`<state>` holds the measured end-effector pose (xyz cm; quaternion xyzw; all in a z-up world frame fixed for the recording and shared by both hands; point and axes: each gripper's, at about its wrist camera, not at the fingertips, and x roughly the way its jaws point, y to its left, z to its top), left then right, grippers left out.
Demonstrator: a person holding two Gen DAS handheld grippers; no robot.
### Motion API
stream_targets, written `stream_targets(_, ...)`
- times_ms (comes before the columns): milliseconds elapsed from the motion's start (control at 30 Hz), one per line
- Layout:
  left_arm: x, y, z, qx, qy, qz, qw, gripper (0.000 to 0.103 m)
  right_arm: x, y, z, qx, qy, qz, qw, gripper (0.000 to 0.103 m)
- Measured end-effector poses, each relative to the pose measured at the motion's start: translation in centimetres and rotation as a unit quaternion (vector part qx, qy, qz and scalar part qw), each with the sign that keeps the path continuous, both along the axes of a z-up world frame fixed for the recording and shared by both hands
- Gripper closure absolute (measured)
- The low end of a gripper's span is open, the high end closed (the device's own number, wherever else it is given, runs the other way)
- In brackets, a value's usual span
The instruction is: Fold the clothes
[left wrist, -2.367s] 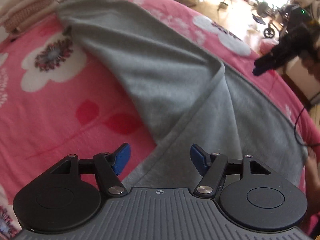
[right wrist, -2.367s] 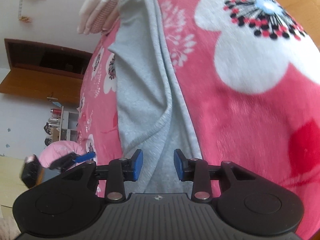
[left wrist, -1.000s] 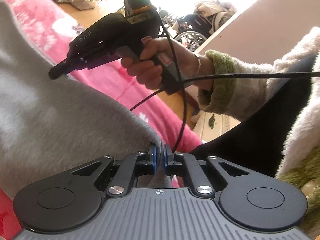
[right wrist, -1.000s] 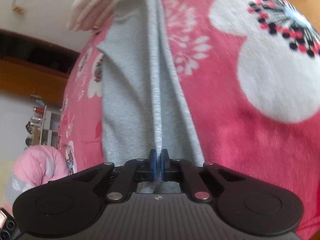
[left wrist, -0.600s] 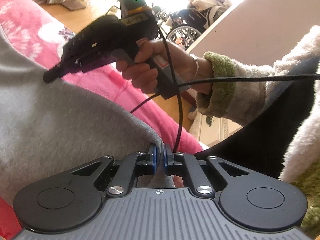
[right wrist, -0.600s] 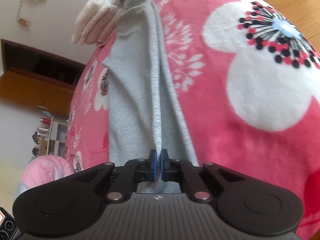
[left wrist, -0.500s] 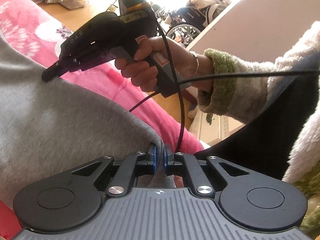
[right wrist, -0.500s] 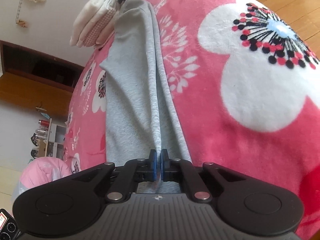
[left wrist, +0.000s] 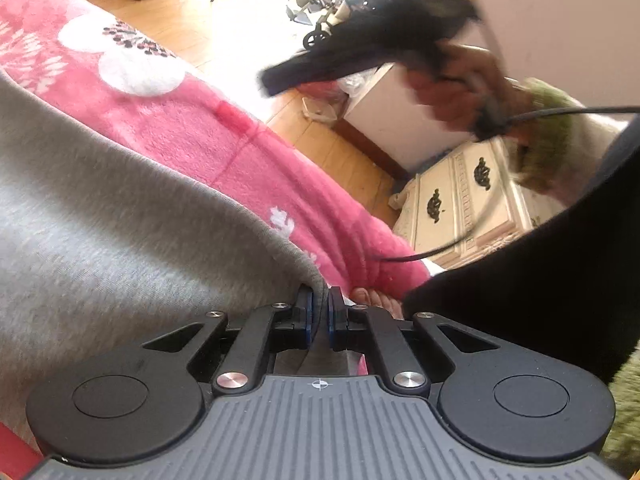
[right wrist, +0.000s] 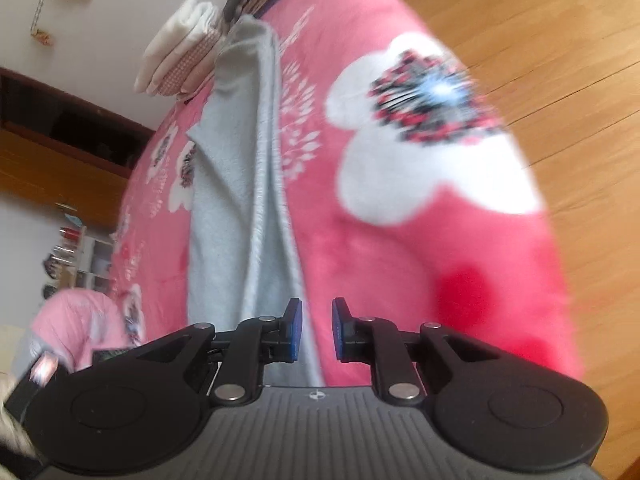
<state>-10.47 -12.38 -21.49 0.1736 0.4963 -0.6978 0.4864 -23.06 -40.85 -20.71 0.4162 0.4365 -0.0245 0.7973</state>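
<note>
The grey garment point(left wrist: 120, 240) was soft, matt fleece; the pink blanket point(right wrist: 460, 280) plush; the floor point(right wrist: 560, 40) smooth wood.

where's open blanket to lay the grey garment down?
Widest bare patch: the pink floral fleece blanket between the grey fleece garment and the bed edge by the wooden floor. A narrower strip lies on the garment's other side. The far end is crowded by the stack of folded cream and pink laundry. Left gripper pinches the garment; right gripper is open.
</note>
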Motion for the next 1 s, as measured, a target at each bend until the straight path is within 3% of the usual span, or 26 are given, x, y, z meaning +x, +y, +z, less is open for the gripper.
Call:
stream_targets(100, -0.4, -1.2, -1.2, 0.019, -0.002, 0.004, 0.9998, 0.098, -4.5, -0.2, 0.9, -0.026, 0.013, -0.021, 0.999, 0.085)
stream_targets(200, -1.3, -2.7, -3.2, 0.045, -0.019, 0.017, 0.9987, 0.096, -6.7, 1.0, -0.6, -0.048, 0.048, -0.033, 0.997, 0.085)
stream_targets(300, -2.5, -3.8, -4.4, 0.059, -0.038, 0.024, 0.9972, 0.087, -7.3, 2.7, -2.3, -0.062, 0.065, -0.028, 0.996, 0.085)
stream_targets(367, -3.5, -3.8, -4.3, 0.057, -0.044, 0.031, 0.9969, 0.068, -7.1, 3.6, -3.0, -0.065, 0.061, -0.020, 0.996, 0.085)
stream_targets(467, -5.0, -3.4, -3.3, 0.051, -0.046, 0.029, 0.9972, 0.051, -6.5, 4.4, -3.2, -0.055, 0.043, -0.012, 0.998, 0.085)
stream_targets(733, -7.7, -0.9, -1.1, 0.067, -0.007, 0.017, 0.9976, 0.050, -6.7, 6.2, -2.6, -0.033, 0.021, 0.011, 0.999, 0.085)
stream_targets(1000, -4.6, 7.6, 0.5, 0.131, -0.041, 0.048, 0.9893, 0.050, -9.2, 8.5, -2.4, 0.018, 0.032, 0.067, 0.997, 0.084)
